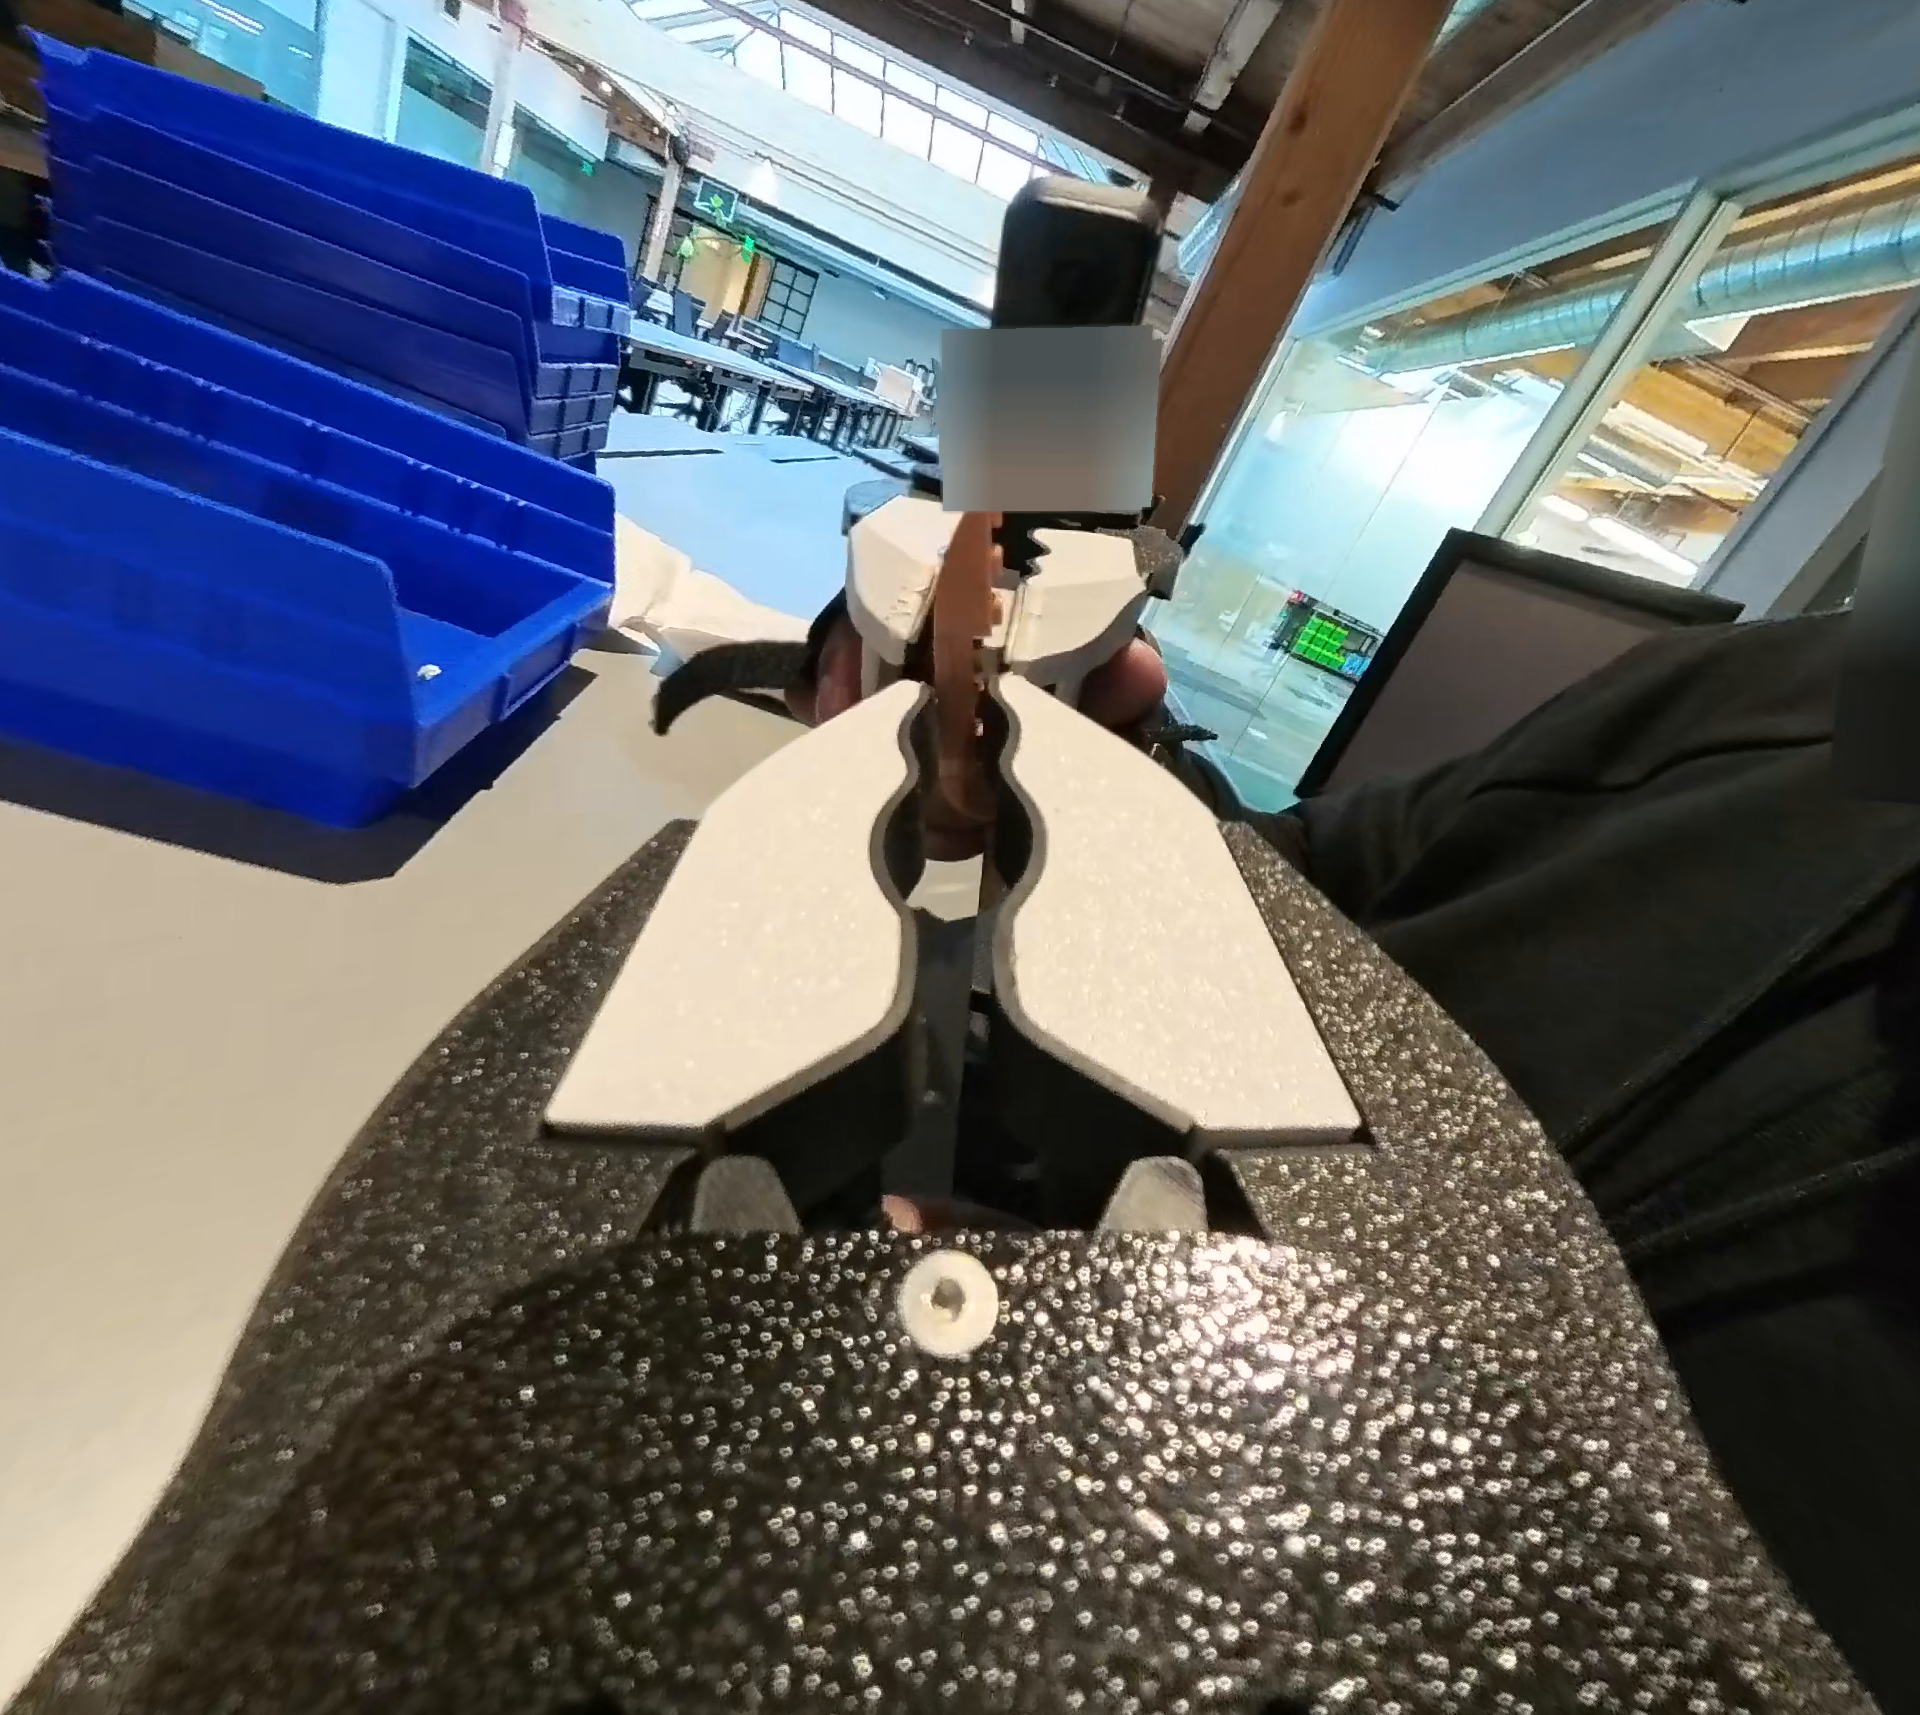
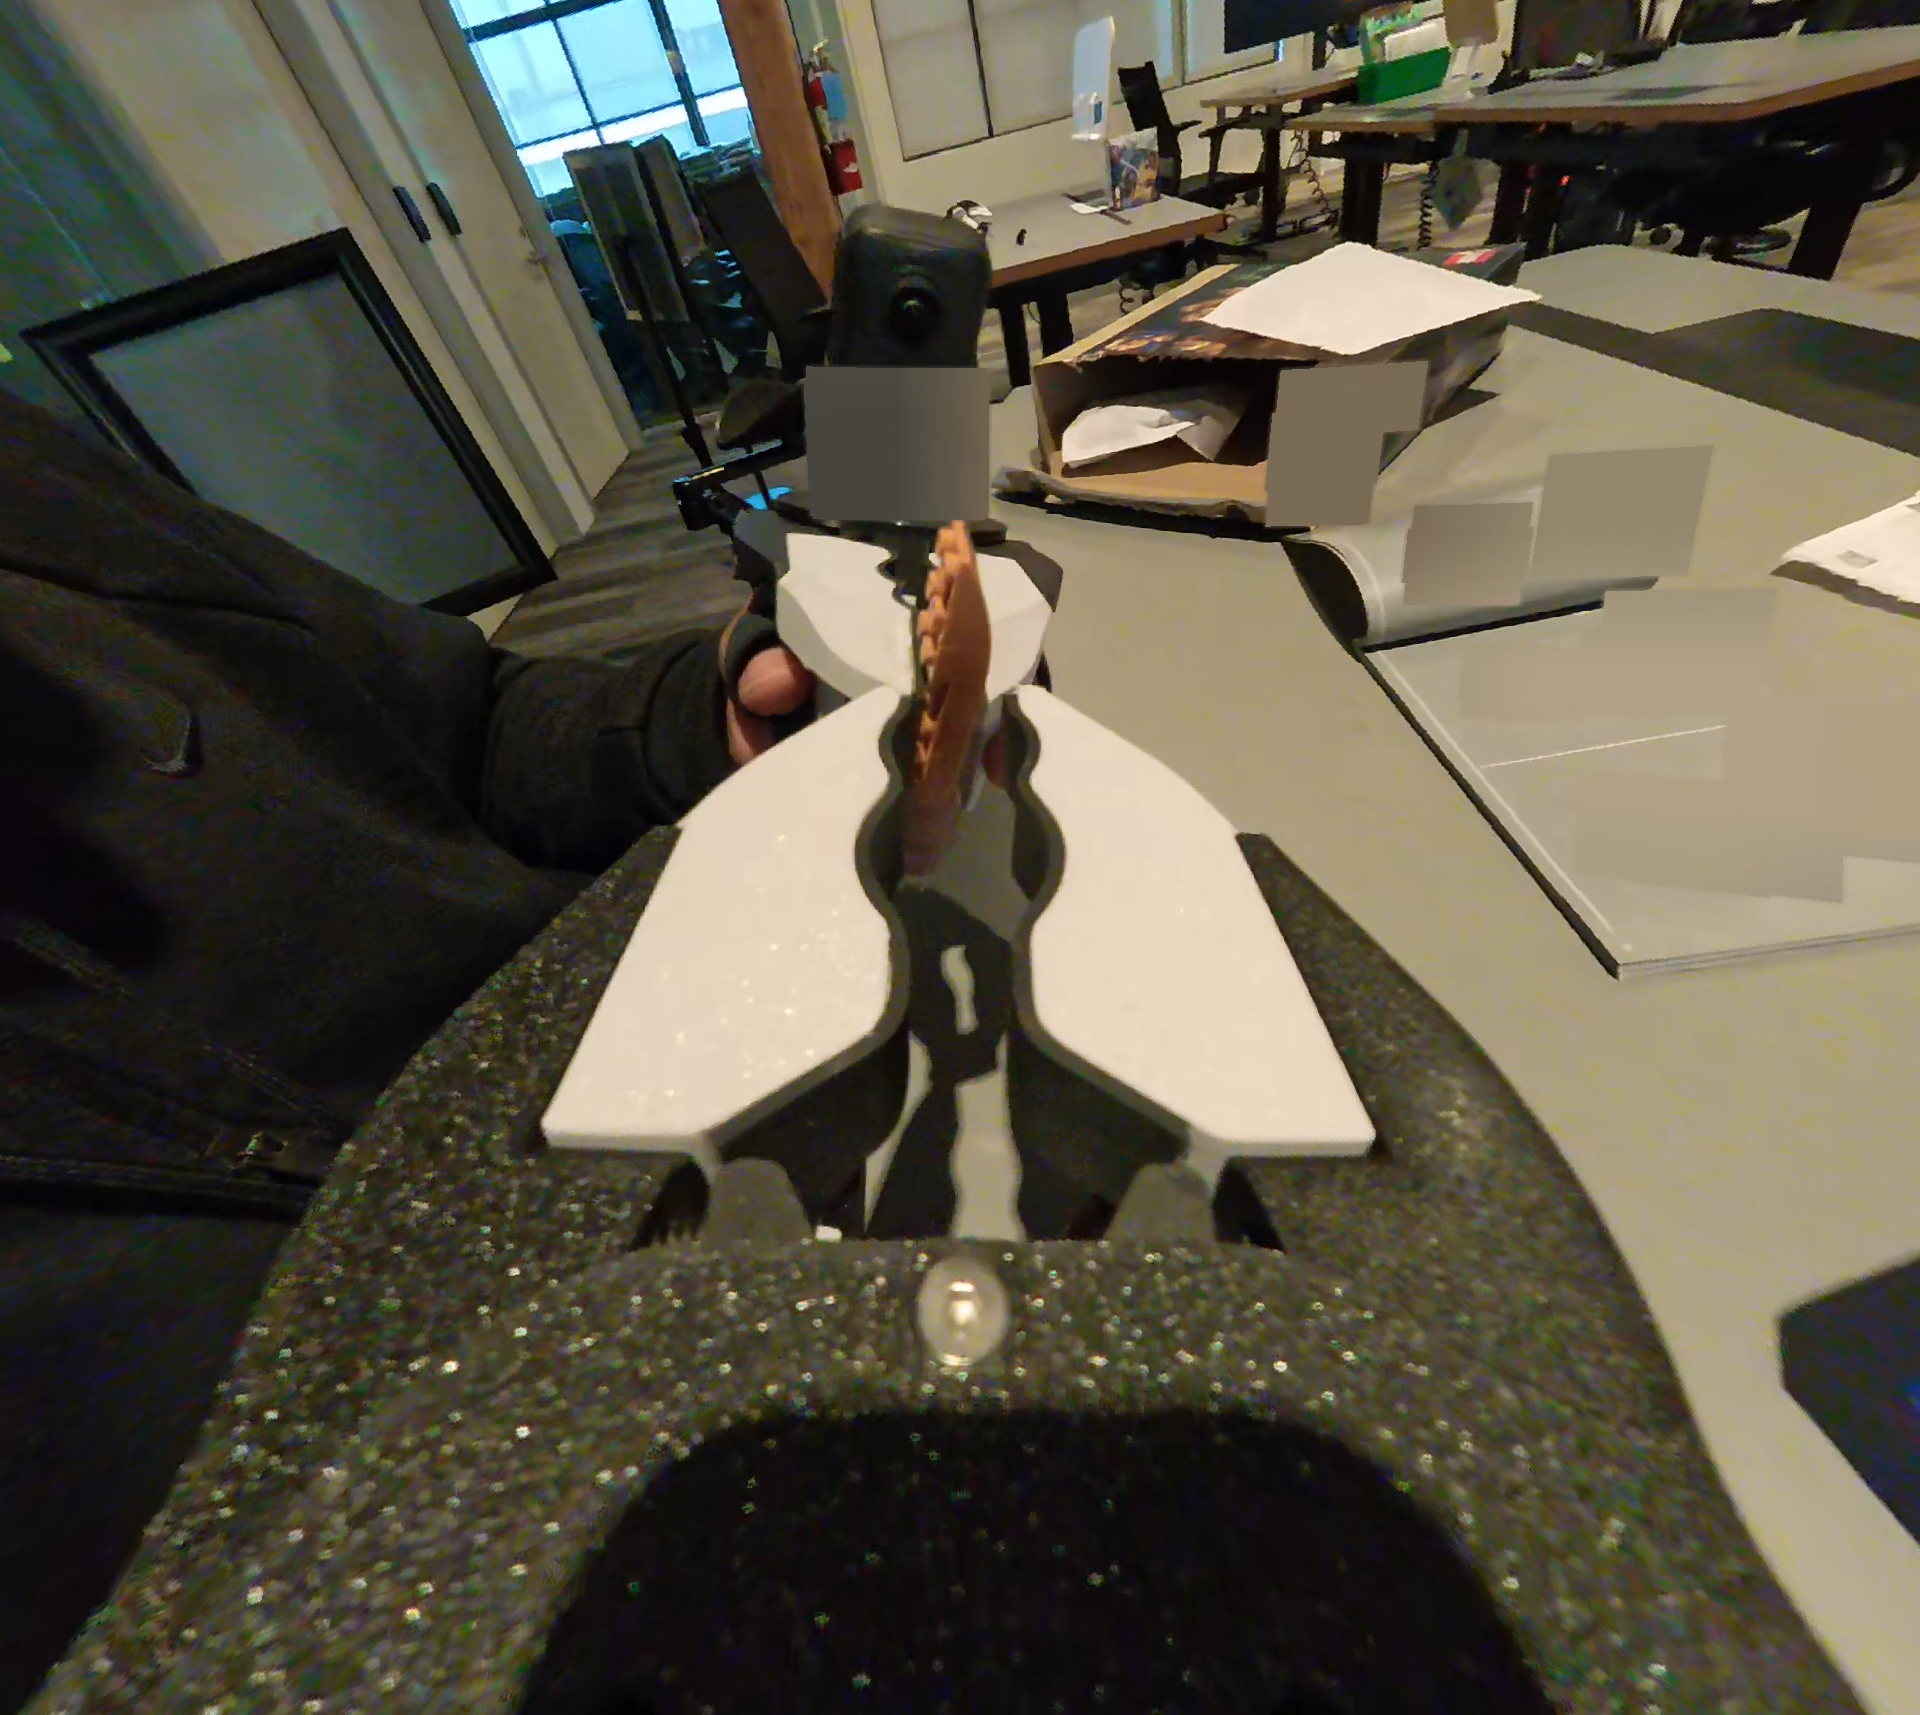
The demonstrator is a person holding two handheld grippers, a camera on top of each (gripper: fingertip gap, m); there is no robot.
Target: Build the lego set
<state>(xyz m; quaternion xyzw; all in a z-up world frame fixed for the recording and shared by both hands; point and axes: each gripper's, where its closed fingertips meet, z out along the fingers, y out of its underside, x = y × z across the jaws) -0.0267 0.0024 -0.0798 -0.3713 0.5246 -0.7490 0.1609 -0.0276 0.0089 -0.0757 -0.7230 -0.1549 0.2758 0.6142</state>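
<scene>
A brown studded lego plate [image 1: 948, 626] stands on edge above the grey table [image 1: 208, 990], held between my two grippers, which face each other. My left gripper [image 1: 961, 704] is shut on one end of it. My right gripper [image 2: 951, 715] is shut on the other end of the plate [image 2: 951, 616], whose studs face left in that view. The right gripper's white body [image 1: 1081, 585] shows just behind the plate in the left wrist view. The left gripper's body [image 2: 842, 616] shows behind it in the right wrist view.
Stacked blue bins [image 1: 260, 460] stand on the table at the left. A torn cardboard box [image 2: 1247, 398] and an open booklet [image 2: 1662, 730] lie at the right. A dark-sleeved arm [image 2: 312, 730] and a black screen [image 1: 1507, 626] are close by.
</scene>
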